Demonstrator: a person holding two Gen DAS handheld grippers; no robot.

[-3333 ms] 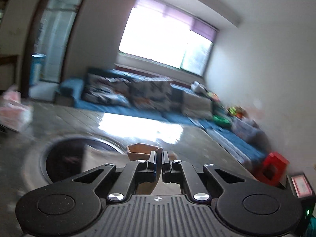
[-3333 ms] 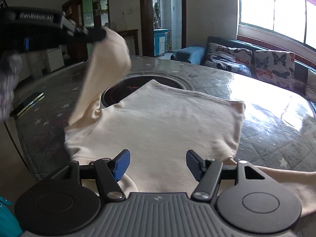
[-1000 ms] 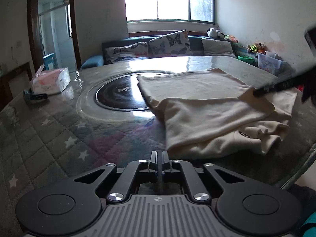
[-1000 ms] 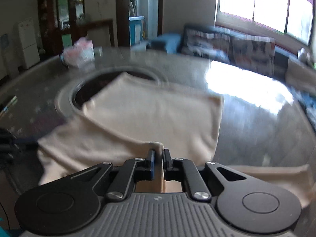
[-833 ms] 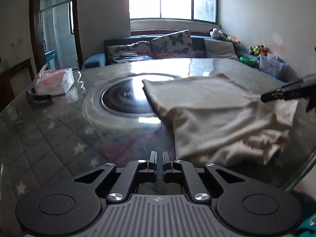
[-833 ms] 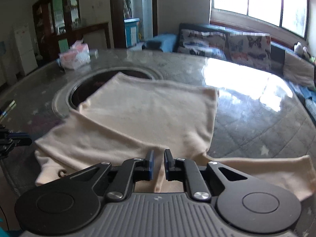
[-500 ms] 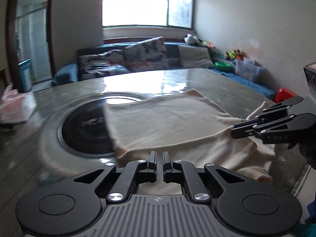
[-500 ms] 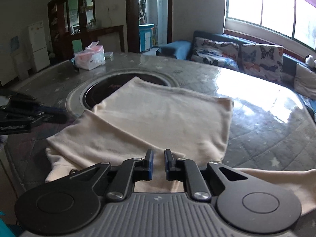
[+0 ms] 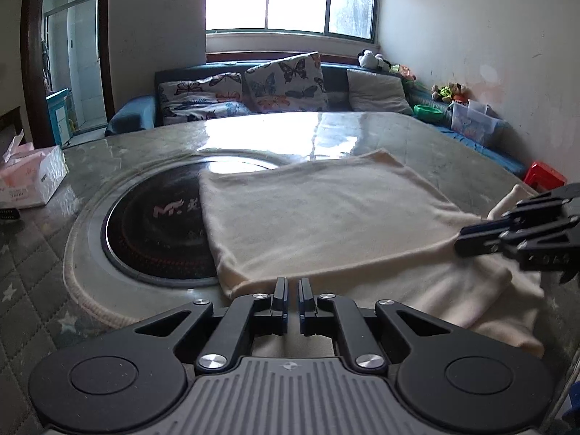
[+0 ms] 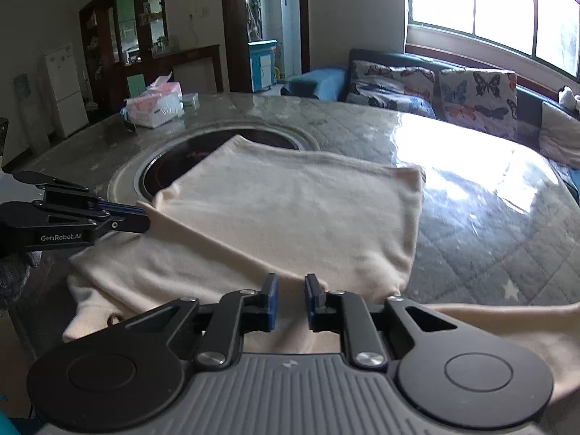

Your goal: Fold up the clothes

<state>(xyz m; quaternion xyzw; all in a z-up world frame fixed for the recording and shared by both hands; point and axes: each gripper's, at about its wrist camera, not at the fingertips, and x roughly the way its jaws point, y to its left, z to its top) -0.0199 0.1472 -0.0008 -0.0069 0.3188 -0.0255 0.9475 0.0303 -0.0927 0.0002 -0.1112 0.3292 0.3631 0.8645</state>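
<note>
At the table's (image 10: 489, 224) near edge, our right gripper (image 10: 289, 299) was opening its jaws over the cream garment's (image 10: 290, 210) folded hem, pads off the cloth. Our left gripper (image 9: 289, 301) was clenched, empty, at the garment's left fold. Beyond, the garment overlapped the central round inset (image 9: 152, 224); a tissue box (image 10: 154, 107) stood toward the far edge.

soft matt cream cloth garment (image 9: 326, 217) lies on a glossy, glass-smooth table (image 9: 362, 127).

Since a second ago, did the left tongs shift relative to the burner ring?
Yes. The left tongs moved right: a second ago they sat left of the cream garment, now over its near edge, burner ring leftward.
</note>
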